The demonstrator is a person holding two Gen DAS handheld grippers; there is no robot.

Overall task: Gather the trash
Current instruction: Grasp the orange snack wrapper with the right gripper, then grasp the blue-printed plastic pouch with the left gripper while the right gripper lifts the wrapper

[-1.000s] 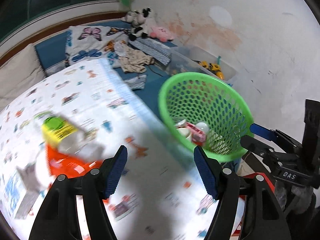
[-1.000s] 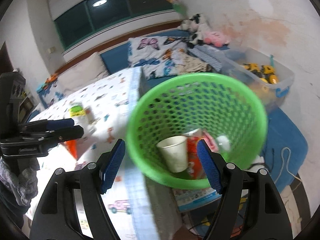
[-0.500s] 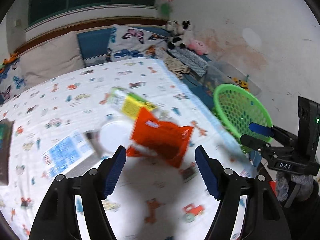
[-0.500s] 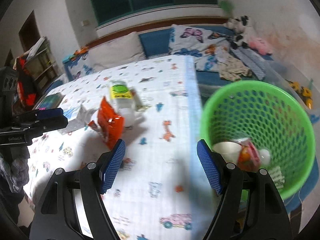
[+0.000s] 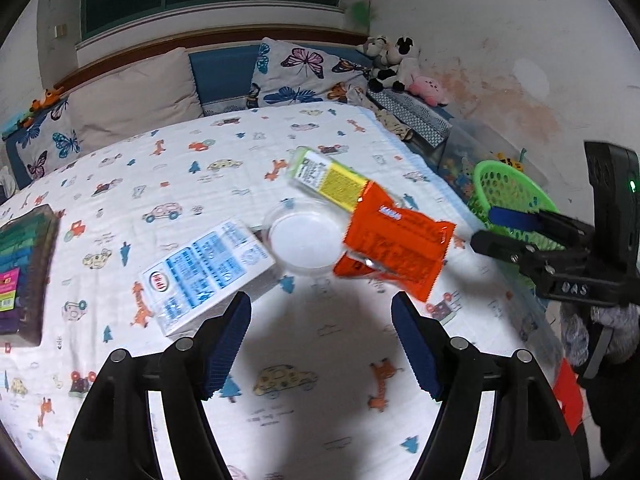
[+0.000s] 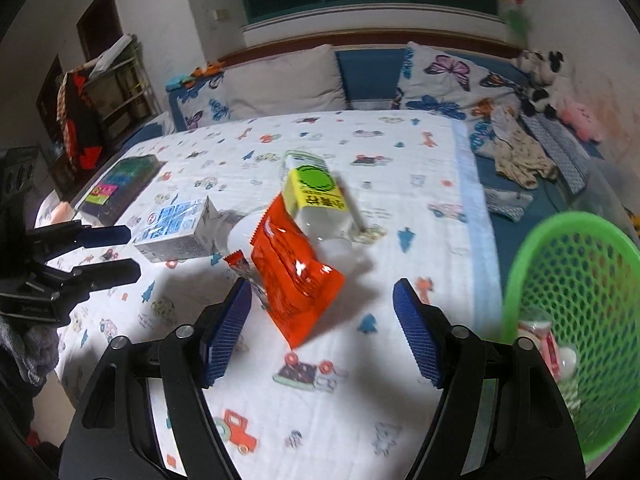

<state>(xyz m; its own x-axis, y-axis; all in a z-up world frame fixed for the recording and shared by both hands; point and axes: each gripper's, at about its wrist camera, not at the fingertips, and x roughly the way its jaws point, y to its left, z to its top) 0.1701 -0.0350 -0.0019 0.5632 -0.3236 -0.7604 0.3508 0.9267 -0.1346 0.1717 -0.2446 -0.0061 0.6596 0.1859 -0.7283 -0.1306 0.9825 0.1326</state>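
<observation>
On the patterned bedsheet lie an orange snack bag, a clear bottle with a yellow-green label, a white round lid, and a white-and-blue carton. A green mesh basket stands off the bed's right edge with trash inside. My left gripper is open and empty, just short of the carton and lid. My right gripper is open and empty, just short of the orange bag.
A dark box of coloured items lies at the bed's left edge. Pillows, plush toys and clothes sit at the far side. A clear toy bin stands behind the basket.
Both grippers swung left from the basket toward the trash on the bed. The basket slid to the right edge of both views. Both stayed open.
</observation>
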